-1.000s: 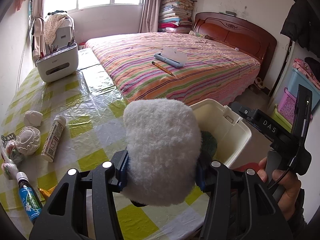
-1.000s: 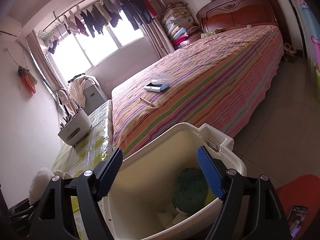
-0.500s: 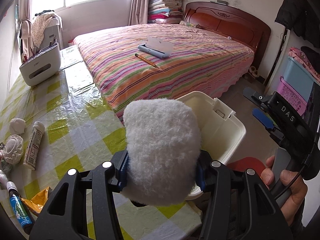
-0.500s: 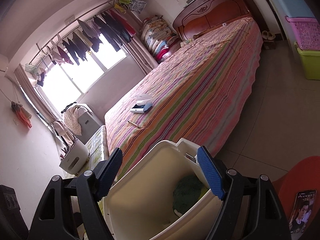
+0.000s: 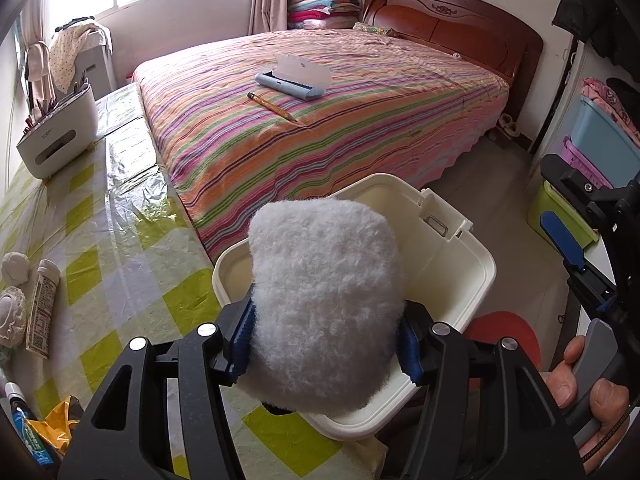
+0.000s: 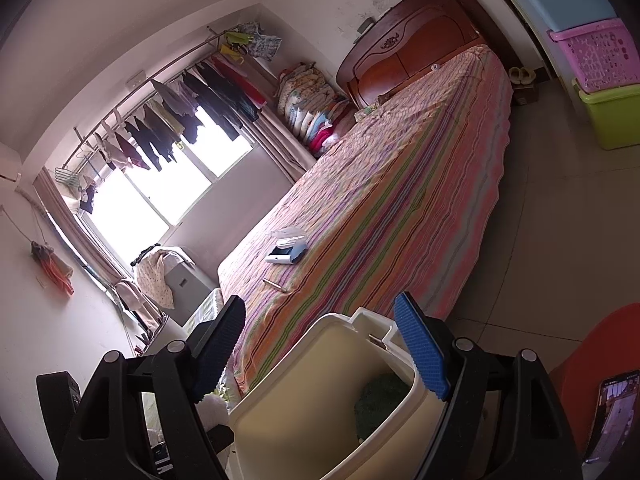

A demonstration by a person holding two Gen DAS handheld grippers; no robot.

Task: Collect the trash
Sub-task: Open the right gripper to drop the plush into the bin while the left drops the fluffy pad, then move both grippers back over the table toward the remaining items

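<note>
The cream bin (image 5: 452, 264) is seen from close above in the left wrist view, facing the striped bed (image 5: 320, 120). It is seen tilted from just behind its rim (image 6: 320, 396) in the right wrist view. Bin and bed (image 6: 380, 208) are shared.

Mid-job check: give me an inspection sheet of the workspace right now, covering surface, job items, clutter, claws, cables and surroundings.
Surface: table under a crinkled yellow-green checked plastic cloth.
Job's things: fluffy white pad held over the open cream plastic bin; dark green fuzzy item already inside the bin.
Clutter: white printed tube, white lumps, orange wrapper, blue-labelled small bottle, white desk organiser.
Claws: left claw shut on the pad; right claw open above the bin.
Cables: thin dark cord by the person's right hand.
Surroundings: striped bed carrying a pencil and a blue case.
</note>
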